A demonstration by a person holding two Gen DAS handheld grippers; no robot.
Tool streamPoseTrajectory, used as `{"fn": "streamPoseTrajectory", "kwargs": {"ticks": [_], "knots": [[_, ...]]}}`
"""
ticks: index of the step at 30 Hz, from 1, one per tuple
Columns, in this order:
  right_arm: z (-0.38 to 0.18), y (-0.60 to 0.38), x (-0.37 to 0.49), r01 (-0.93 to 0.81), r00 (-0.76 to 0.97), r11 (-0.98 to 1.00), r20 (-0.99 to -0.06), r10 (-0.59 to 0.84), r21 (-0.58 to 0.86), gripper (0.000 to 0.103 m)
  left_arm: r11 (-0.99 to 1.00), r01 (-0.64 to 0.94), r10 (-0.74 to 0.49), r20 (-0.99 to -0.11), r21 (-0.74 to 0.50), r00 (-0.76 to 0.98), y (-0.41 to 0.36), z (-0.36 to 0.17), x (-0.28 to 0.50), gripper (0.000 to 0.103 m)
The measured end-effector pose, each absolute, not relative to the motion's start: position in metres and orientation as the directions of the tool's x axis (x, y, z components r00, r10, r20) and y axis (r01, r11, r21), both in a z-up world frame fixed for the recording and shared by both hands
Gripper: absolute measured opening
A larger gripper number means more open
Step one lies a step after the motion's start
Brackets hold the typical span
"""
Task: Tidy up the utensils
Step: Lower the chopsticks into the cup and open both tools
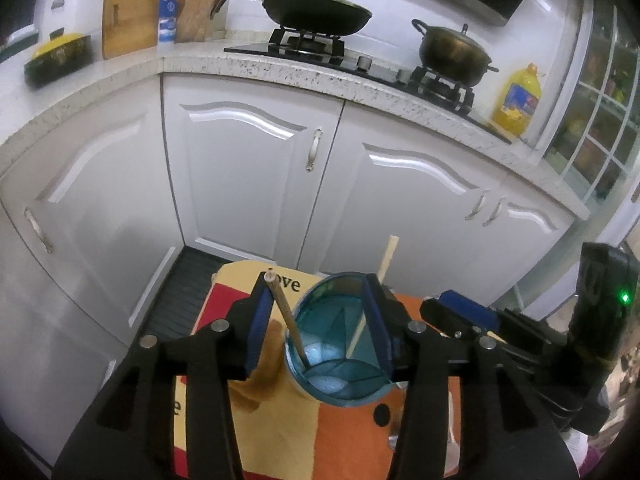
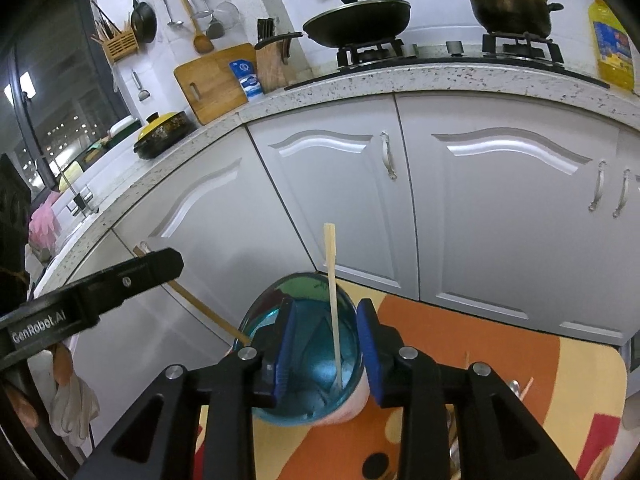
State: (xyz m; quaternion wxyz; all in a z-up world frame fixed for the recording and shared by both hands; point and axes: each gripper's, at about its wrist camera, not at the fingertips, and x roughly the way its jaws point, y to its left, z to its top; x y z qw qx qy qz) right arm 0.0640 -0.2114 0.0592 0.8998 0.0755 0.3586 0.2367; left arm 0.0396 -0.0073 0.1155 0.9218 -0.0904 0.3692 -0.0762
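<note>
Both the left gripper [image 1: 318, 322] and right gripper [image 2: 326, 346] hover, jaws apart, over the blue cup [image 1: 336, 344] holding two chopsticks [image 2: 333, 304]; white cabinets [image 1: 256, 168] stand close behind the table [image 2: 500, 364].

glossy blue cup [image 1: 338, 344], seemingly wooden chopsticks [image 2: 333, 300]

Black left gripper [image 1: 318, 322], blue pads, silver screws, right gripper [image 2: 326, 344] alike
</note>
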Motion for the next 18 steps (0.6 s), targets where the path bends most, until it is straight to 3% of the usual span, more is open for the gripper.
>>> {"fn": "streamPoseTrajectory", "kwargs": {"ticks": [4, 8, 18], "knots": [[0.064, -0.223, 0.044, -0.364, 0.644, 0.884, -0.606, 0.466, 0.292, 0.030, 0.972, 0.083, -0.209, -0.654, -0.218, 0.727, -0.011, 0.121, 0.026, 0.046], [0.066, -0.236, 0.028, -0.343, 0.656, 0.894, -0.608, 0.448, 0.288, 0.036, 0.974, 0.094, -0.209, -0.647, -0.208, 0.733, -0.018, 0.123, 0.011, 0.046], [0.066, -0.264, -0.009, -0.318, 0.669, 0.907, -0.613, 0.421, 0.276, 0.037, 0.979, 0.130, -0.200, -0.616, -0.157, 0.762, -0.037, 0.132, -0.021, 0.046]]}}
